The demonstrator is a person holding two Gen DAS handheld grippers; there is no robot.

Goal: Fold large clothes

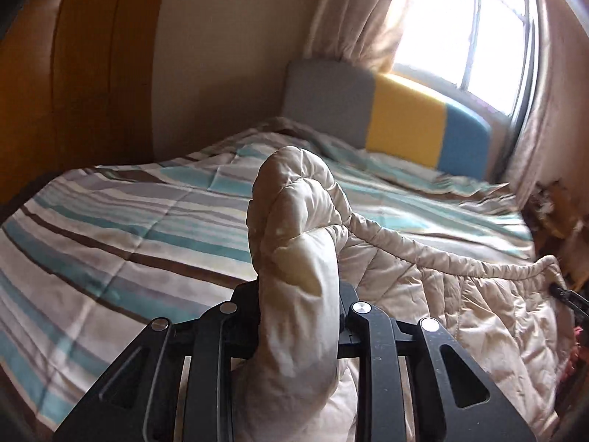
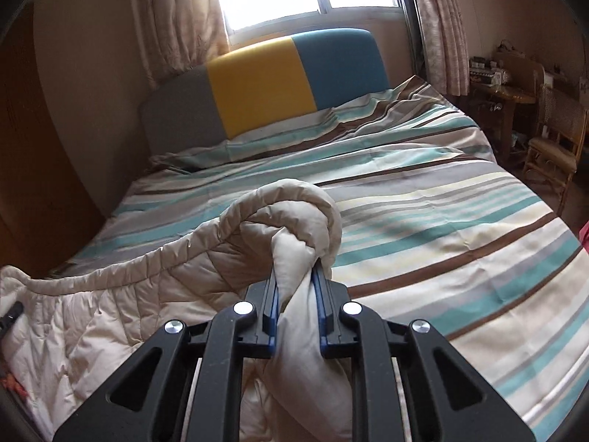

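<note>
A beige quilted padded garment (image 1: 423,287) hangs stretched between my two grippers above the striped bed (image 1: 110,221). My left gripper (image 1: 298,287) is shut on one bunched corner of it, which bulges up past the fingers and hides them. My right gripper (image 2: 296,276) is shut on the other bunched corner of the garment (image 2: 110,294); its blue-padded fingers (image 2: 270,294) pinch the fabric. The garment's piped edge sags between the two grips. The tip of the other gripper shows at the far edge of each view.
The bed (image 2: 441,221) has a striped teal, brown and cream cover and a grey, yellow and blue headboard (image 2: 257,88). A bright window with curtains (image 2: 176,18) is behind it. A wooden wardrobe (image 1: 73,73) stands left; a wicker chair (image 2: 552,140) and cluttered table stand right.
</note>
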